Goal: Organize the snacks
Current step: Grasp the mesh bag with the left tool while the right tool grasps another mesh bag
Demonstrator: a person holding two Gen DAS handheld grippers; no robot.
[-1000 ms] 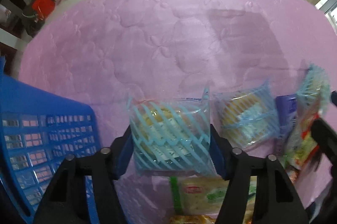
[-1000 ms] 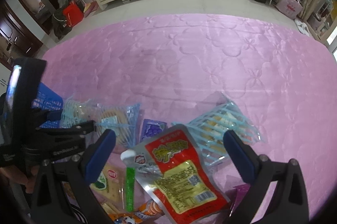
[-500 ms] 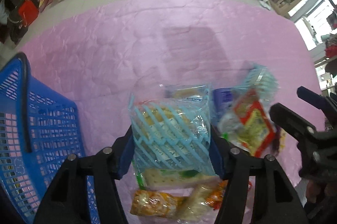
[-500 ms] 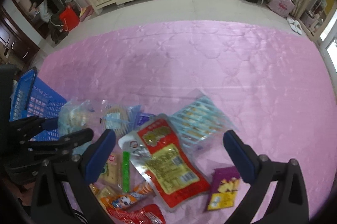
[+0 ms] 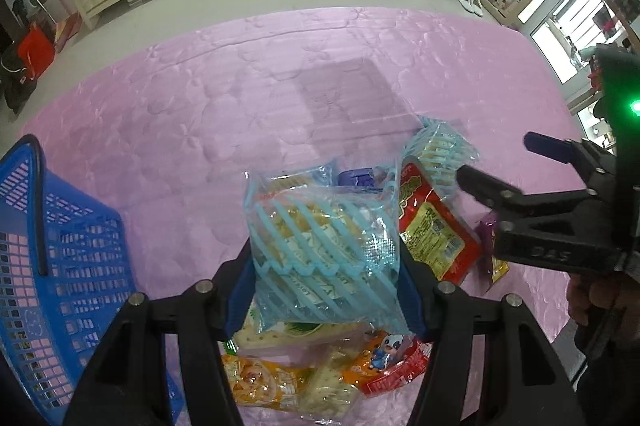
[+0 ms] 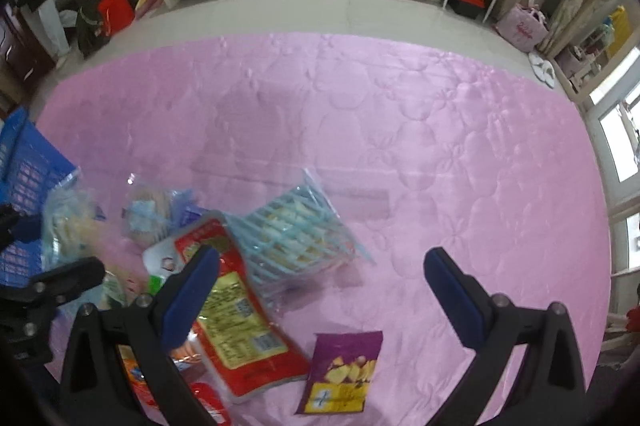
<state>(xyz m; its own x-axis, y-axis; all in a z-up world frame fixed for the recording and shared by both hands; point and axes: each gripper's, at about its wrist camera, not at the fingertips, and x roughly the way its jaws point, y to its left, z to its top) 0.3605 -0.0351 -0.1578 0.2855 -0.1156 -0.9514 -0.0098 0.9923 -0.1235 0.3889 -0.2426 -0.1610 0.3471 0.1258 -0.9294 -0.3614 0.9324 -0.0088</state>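
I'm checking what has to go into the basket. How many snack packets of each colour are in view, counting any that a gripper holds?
Light-blue striped packets: 3, one of them in the left gripper
Red packets: 2
Purple packets: 2
Orange packet: 1
Green-and-white packet: 1
Pale packet: 1
Total: 10 seen; the pile may hide more.

I see a glossy, crinkled clear-plastic snack bag (image 5: 324, 246) printed with pale blue stripes, pinched between matt blue pads (image 5: 240, 290). Below lies a quilted pink cloth (image 6: 400, 129) with a satin sheen. The blue basket (image 5: 60, 266) looks like hard, perforated plastic.
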